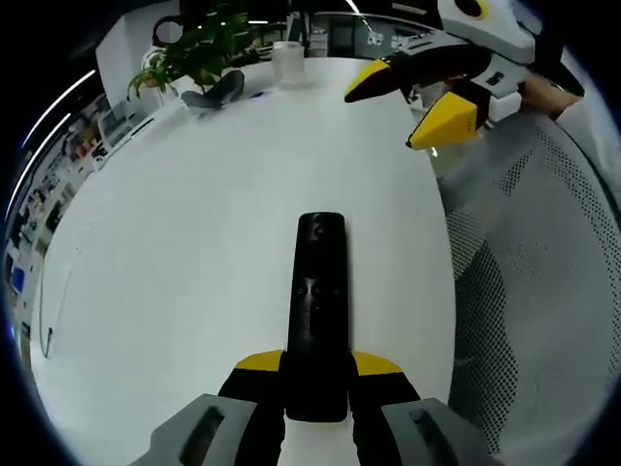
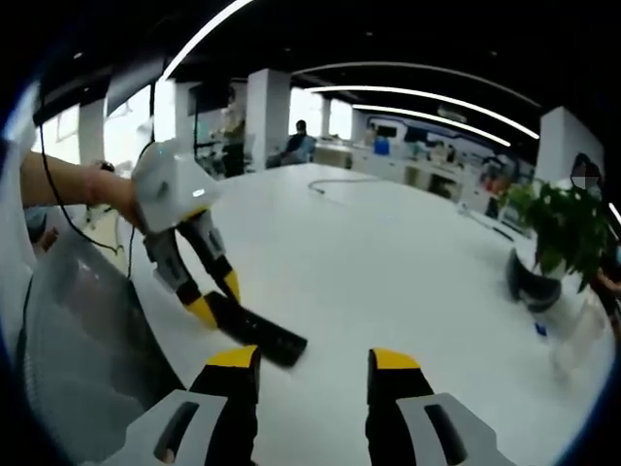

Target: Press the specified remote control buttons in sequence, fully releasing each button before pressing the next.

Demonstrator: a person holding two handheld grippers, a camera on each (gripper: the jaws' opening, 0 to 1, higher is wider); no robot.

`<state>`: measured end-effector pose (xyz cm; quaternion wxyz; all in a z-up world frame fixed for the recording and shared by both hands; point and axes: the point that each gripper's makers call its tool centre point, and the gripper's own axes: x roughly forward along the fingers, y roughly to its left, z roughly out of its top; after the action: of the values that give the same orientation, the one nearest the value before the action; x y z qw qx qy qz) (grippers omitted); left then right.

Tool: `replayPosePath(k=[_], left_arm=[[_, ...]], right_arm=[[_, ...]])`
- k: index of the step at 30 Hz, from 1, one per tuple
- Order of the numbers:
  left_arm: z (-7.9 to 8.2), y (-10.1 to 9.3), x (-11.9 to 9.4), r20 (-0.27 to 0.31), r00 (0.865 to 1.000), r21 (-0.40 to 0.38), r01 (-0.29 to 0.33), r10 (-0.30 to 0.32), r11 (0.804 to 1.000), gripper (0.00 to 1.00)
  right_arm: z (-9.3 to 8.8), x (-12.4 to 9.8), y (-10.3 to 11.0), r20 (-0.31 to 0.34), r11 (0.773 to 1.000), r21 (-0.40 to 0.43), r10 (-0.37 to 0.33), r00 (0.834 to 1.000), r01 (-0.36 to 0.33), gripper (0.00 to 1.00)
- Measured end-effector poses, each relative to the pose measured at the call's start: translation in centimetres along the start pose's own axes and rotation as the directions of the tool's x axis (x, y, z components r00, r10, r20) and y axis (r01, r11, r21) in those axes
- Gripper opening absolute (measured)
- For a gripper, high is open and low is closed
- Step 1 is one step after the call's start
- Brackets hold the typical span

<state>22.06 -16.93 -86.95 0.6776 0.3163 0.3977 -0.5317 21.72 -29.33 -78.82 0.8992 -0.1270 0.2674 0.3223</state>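
Both left gripper (image 1: 316,374) jaws clamp the remote (image 1: 318,311); right gripper (image 2: 312,374) jaws gape empty, nearby.

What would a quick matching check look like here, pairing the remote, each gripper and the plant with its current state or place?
Things:
1. remote control
2. left gripper
3. right gripper
4. potted plant

States or places:
A. jaws apart, holding nothing, above the white table
B. stands at the far end of the table beside a clear cup
C. black, lies lengthwise between yellow-tipped jaws
D. jaws closed on the near end of the remote

Pairs: 1-C, 2-D, 3-A, 4-B
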Motion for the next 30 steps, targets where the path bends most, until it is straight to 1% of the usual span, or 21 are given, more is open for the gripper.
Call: replayPosePath(k=[6,15,25,30], left_arm=[[0.0,-0.6,0.0,0.0,1.0,-0.004,-0.005,0.005,1.0,0.24],[-0.1,-1.4,-0.1,0.026,1.0,-0.022,-0.011,0.011,1.0,0.24],[0.0,-2.2,0.0,0.028,0.999,-0.028,-0.016,0.017,0.999,0.24],[0.0,-2.5,0.0,0.039,0.999,-0.036,-0.018,0.02,0.999,0.24]], right_arm=[[-0.1,0.1,0.1,-0.004,1.0,-0.001,0.007,1.0,-0.007,0.41],[-0.2,0.2,0.3,-0.009,1.0,-0.004,0.013,1.0,-0.013,0.4],[-0.2,0.2,0.6,-0.017,1.0,-0.013,0.024,1.0,-0.024,0.39],[-0.2,0.2,0.7,-0.019,1.0,-0.013,0.026,0.999,-0.026,0.39]])
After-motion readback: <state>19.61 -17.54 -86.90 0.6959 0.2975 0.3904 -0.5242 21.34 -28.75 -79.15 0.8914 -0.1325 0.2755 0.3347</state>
